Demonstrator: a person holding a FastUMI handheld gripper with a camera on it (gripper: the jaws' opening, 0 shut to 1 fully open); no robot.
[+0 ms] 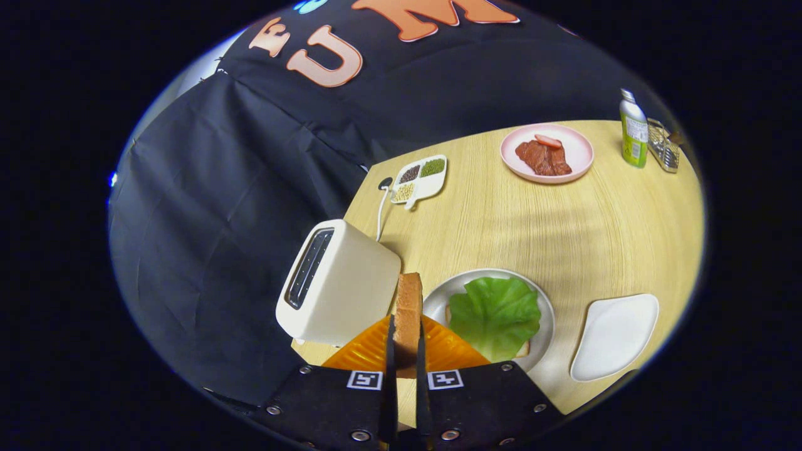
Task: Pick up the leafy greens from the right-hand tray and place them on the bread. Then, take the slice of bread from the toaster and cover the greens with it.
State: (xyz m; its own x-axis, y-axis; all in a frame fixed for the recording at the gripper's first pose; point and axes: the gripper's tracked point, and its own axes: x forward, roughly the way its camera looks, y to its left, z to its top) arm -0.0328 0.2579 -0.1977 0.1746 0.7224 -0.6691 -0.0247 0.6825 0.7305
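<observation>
Table across centre and right of frame, pale wood, tilted by the fisheye; far edge cut by the booth wall.

Toaster left of centre, just ahead of the fingers and to their left, slot facing up-left. Slot dark inside; cannot tell if anything remains in it. Cord running up toward the divided dish.

Plate lower centre, right of the toaster, carrying greens spread flat over a bread base, so ready for covering. Base almost wholly hidden, only a brown corner peeping out low right of the leaf.

White tray lower right, bare, likely where the greens came from.

Hand-held gripper bottom centre, clamped on the slice, both fingers pressed to its flat faces. Slice held on edge, upright, crust showing, between toaster and plate: a sensible carry, needing a turn to lie flat over the leaf. Lower end of slice hidden between the fingers.

Pink plate upper right with meat; bottle beyond it. Divided dish upper centre, contents small, seeds or grains at a guess.
</observation>
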